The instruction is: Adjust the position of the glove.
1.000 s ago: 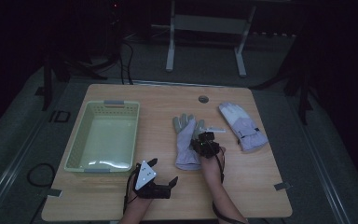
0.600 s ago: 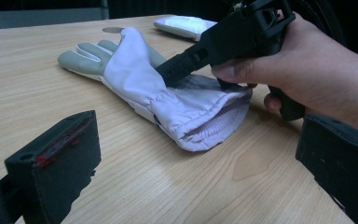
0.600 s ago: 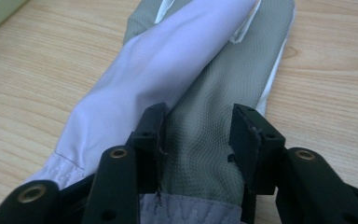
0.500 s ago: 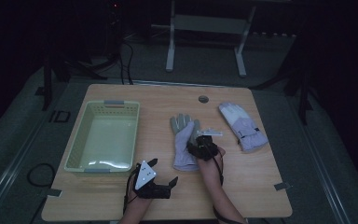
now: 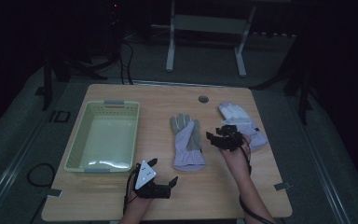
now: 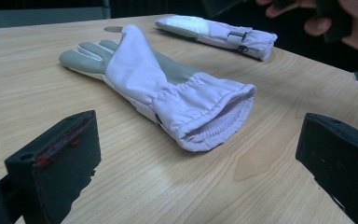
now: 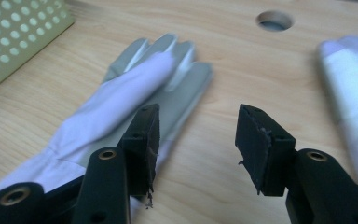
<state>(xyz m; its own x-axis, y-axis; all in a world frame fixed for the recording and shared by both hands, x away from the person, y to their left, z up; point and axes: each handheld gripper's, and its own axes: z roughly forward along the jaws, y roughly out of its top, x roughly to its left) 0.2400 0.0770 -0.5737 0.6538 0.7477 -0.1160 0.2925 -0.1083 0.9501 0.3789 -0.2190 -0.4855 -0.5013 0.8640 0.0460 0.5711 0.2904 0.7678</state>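
Dim surroundings frame a pale wood-grain bench (image 5: pixel 214 196) with square corners and a round cable hole (image 5: pixel 203 99) near its far edge. A perforated pale-green plastic basket (image 5: pixel 74 149) sits at the left, walls upright. At centre lies a lilac fabric glove (image 5: pixel 187 140) with a grey palm panel, flat, its gathered elastic cuff toward the person. A second lilac glove (image 5: pixel 235 114) lies to the right, well apart from the first, near the bench's right edge.

The left hand-held gripper (image 5: pixel 161 179) rests low near the front edge, jaws spread wide and empty, with bare bench between it and the centre glove's cuff. The right hand-held gripper (image 5: pixel 223 137) hovers between the two gloves, released; nothing sits between its pads.

Compared with a second ago, the right hand-held gripper has left the centre glove's right edge, shifted rightward and lifted. Its jaws have just been opening. The glove stays where it was, and the left hand-held gripper has not moved.
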